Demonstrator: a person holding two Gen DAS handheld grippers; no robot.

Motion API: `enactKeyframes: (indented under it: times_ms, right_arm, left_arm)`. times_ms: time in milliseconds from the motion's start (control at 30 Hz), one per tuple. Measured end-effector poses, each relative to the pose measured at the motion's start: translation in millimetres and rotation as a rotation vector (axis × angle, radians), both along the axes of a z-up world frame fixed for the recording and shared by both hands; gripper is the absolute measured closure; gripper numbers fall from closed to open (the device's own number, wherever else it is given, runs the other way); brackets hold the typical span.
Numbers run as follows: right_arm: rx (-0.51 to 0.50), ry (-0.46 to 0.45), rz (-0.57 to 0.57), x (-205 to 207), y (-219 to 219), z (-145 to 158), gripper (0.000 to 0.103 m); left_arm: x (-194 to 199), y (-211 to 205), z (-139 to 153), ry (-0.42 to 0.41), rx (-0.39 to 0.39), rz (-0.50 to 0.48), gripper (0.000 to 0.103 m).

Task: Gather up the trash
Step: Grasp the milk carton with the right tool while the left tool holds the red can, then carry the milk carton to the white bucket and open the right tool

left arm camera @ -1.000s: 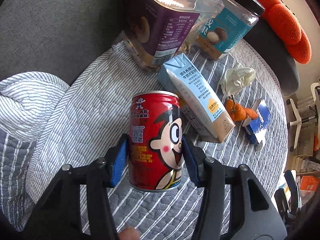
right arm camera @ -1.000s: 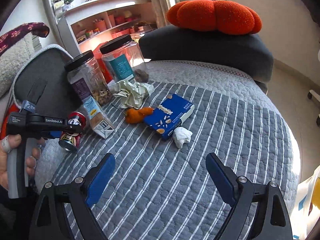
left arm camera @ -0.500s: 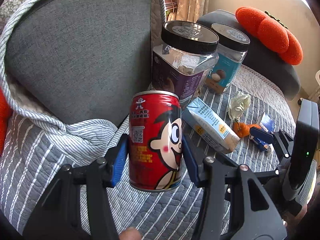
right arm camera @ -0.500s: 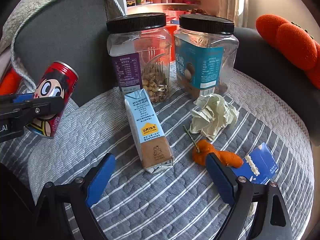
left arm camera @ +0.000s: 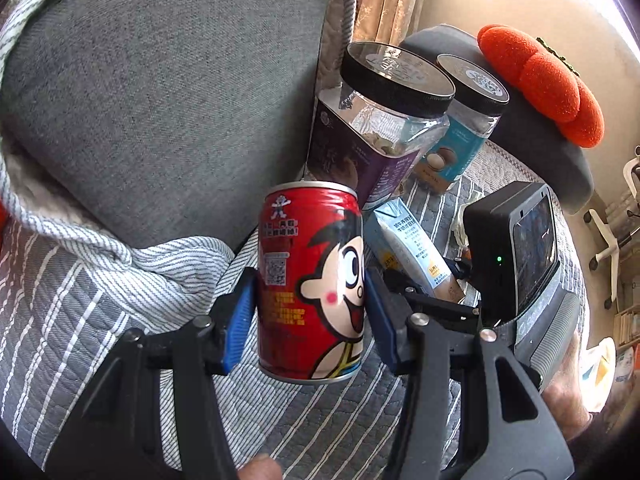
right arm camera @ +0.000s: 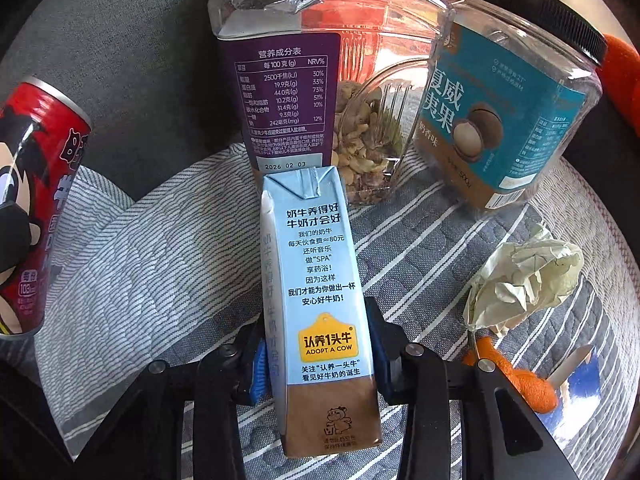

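1. The left gripper (left arm camera: 310, 316) pinches the red can (left arm camera: 311, 280) at mid-height, blue pads pressed on both its sides. The can stands upright in the grip, lifted clear of the striped cover (left arm camera: 72, 312).
2. The right gripper (right arm camera: 318, 356) has just been closing, and the milk carton (right arm camera: 320, 300) is between its jaws, pads touching both long sides near the brown end. The carton lies flat on the cover, its long axis running straight away from this gripper toward the jars. I judge a plain lift comes next, and the far end may sag.
3. Behind the carton's top, the purple-label jar (right arm camera: 304, 92) holds a low layer of nuts.
4. The teal-label jar (right arm camera: 508, 116) stands beside it, lid on, contents unclear.
5. Right of the carton lie 2 loose pieces: crumpled paper (right arm camera: 524, 276) and orange peel (right arm camera: 520, 380), nearer the right gripper.
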State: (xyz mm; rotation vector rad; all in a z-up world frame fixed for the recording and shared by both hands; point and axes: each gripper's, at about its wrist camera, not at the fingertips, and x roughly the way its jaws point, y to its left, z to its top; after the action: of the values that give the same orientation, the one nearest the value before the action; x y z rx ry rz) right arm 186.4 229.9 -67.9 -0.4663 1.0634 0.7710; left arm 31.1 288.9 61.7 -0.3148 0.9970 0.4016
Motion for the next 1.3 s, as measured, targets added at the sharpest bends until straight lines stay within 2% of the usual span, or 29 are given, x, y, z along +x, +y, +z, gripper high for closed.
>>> enactKeyframes:
  times_ms: [200, 500, 533, 667, 900, 1033, 1300]
  right_arm:
    - [0.037, 0.011, -0.062, 5, -17, 2, 0.062]
    - [0.093, -0.016, -0.126, -8, -58, 25, 0.062]
    - [0.1, -0.023, -0.138, -23, -65, 31, 0.062]
    - [0.125, -0.054, -0.185, -36, -90, 52, 0.062]
    - [0.155, -0.123, -0.305, -55, -160, 84, 0.062]
    - [0.17, -0.165, -0.417, -60, -201, 102, 0.062]
    - [0.205, -0.268, -0.747, -76, -329, 135, 0.062]
  left_arm:
    - [0, -2, 0, 0.0, -0.008, -0.003, 0.049]
    - [1, -17, 4, 0.001, -0.025, -0.027, 0.049]
    - [0, -20, 5, -0.001, -0.023, -0.032, 0.049]
    - [0, -31, 5, 0.003, -0.039, -0.056, 0.049]
    - [3, -61, 5, 0.001, -0.045, -0.113, 0.049]
    - [6, -81, 3, 0.001, -0.082, -0.16, 0.049]
    - [18, -126, -8, 0.026, -0.098, -0.24, 0.049]
